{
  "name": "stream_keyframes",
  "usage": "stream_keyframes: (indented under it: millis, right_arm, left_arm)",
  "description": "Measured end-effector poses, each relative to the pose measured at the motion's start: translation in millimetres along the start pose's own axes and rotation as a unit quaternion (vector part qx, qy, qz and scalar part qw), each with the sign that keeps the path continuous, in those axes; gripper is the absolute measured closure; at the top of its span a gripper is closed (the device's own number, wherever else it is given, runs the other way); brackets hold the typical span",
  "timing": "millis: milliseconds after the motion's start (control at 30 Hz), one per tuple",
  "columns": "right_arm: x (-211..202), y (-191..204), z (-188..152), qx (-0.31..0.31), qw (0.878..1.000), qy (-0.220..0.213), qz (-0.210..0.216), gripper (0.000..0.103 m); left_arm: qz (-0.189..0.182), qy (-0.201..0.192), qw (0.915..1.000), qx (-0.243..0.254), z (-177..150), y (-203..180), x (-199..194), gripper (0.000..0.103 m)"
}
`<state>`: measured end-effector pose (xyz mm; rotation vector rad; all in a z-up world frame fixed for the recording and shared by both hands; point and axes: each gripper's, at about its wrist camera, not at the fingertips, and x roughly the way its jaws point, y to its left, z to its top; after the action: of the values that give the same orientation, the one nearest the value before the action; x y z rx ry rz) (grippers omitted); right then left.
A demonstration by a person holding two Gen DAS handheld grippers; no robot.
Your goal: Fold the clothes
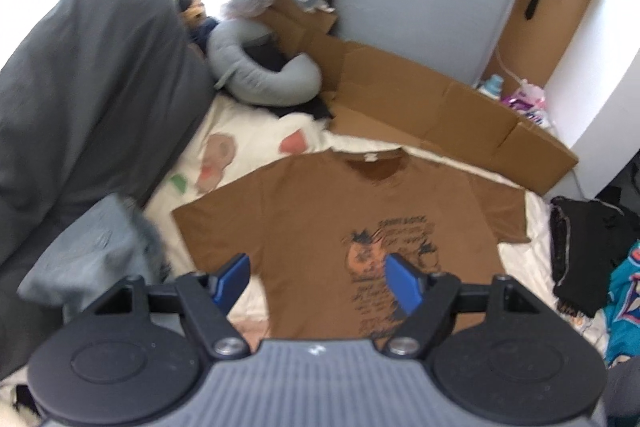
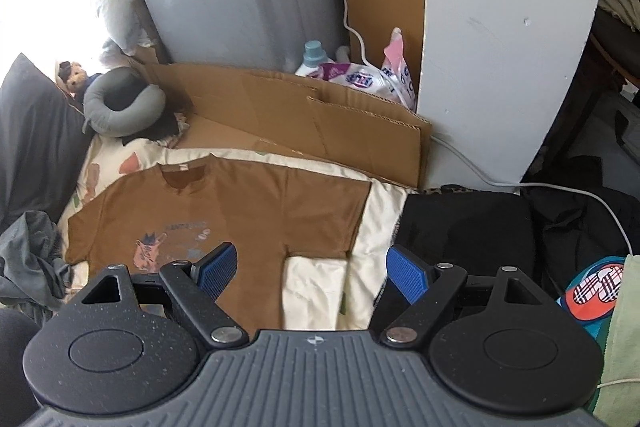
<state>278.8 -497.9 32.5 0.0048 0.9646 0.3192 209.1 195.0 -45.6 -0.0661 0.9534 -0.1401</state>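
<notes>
A brown T-shirt [image 1: 328,219] lies spread flat, front up, on a cream bedsheet [image 2: 384,215], its collar toward a flattened cardboard box [image 1: 432,107] and its printed graphic near the hem. The left hand-held gripper [image 1: 318,281] hangs over the shirt's lower half with its blue pads spread wide and nothing between them. The right hand-held gripper [image 2: 310,273] hangs over the shirt's right edge, below the sleeve, jaws likewise spread and empty. A grey neck pillow [image 2: 124,111] sits beyond the shirt's left shoulder. Dark clothing [image 2: 464,227] lies to the right, and what seems to be a grey garment [image 1: 92,251], blurred, lies at the left.
</notes>
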Motion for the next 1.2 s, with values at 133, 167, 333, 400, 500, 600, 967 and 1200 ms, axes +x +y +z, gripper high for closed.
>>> stream_keyframes:
  millis: [133, 167, 333, 400, 500, 600, 967, 1200]
  right_arm:
    - [8.8, -13.4, 2.7, 0.0, 1.0, 0.005, -0.006, 0.017]
    - [11.2, -17.1, 3.6, 0.002, 1.0, 0.005, -0.006, 0.017]
    - [27.0, -29.5, 3.7, 0.008, 1.0, 0.007, 0.004, 0.017]
    - [36.3, -31.6, 3.9, 0.002, 1.0, 0.012, 0.009, 0.017]
    - [50.1, -34.4, 5.4, -0.006, 1.0, 0.02, 0.018, 0.017]
    - [61.9, -36.3, 8.8, -0.017, 0.999, 0.025, 0.027, 0.017]
    - [112.6, -48.6, 14.7, -0.023, 0.998, 0.028, 0.051, 0.017]
    - [149.3, -53.1, 19.7, -0.056, 0.996, 0.044, 0.052, 0.017]
  left_arm:
    - [-0.01, -0.006, 0.9999, 0.012, 24.8, -17.2, 6.3, 0.026]
    - [-0.013, -0.004, 0.9998, 0.012, 29.4, -20.1, 8.3, 0.026]
    - [-0.017, 0.003, 0.9996, 0.023, 49.9, -34.2, 20.1, 0.026]
    - [-0.017, 0.008, 0.9996, 0.023, 59.3, -37.5, 24.8, 0.026]
    - [-0.015, 0.015, 0.9996, 0.017, 79.9, -41.0, 27.6, 0.026]
    - [-0.016, 0.029, 0.9992, 0.023, 102.3, -50.4, 30.1, 0.026]
    - [-0.057, 0.075, 0.9939, 0.058, 144.2, -132.9, 88.5, 0.024]
    - [-0.078, 0.073, 0.9924, 0.062, 140.4, -181.9, 141.8, 0.024]
